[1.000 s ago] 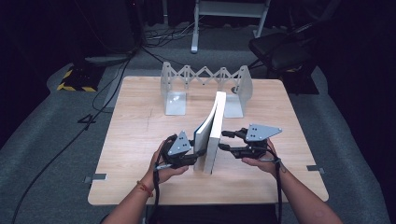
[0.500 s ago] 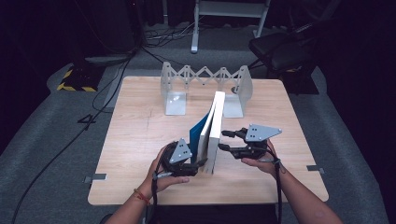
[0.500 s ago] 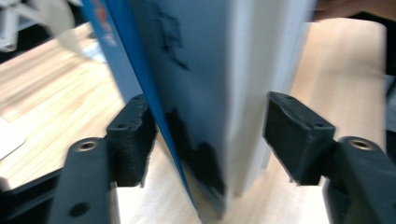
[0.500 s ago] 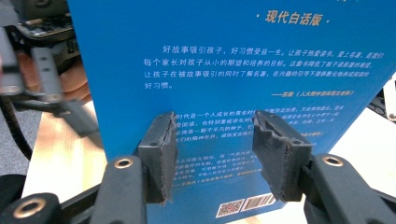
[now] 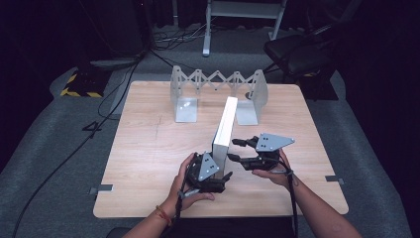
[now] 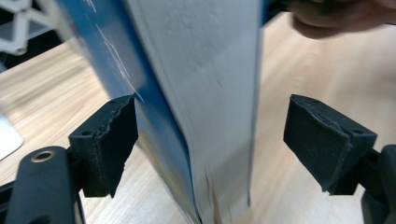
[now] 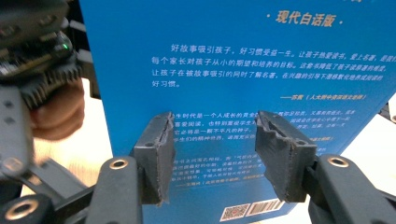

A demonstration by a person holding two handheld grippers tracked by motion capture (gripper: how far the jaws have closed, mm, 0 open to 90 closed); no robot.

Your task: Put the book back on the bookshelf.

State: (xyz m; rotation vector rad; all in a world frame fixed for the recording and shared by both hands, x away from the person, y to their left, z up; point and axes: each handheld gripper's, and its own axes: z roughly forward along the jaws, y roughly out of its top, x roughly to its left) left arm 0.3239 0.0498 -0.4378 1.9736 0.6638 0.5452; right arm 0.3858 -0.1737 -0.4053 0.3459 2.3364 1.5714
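The upright book [image 5: 224, 128] stands between the left tool [image 6: 210, 140] and right tool [image 7: 212, 158].

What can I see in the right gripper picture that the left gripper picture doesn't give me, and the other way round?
The right gripper view faces the book's blue back cover, with printed Chinese text, a barcode and a QR code, and the right gripper's fingers open against it. The left gripper view looks at the white page edges, with the left gripper's fingers spread wide on either side, apart from the book. Both show the same upright book, the wooden table and part of the other hand.
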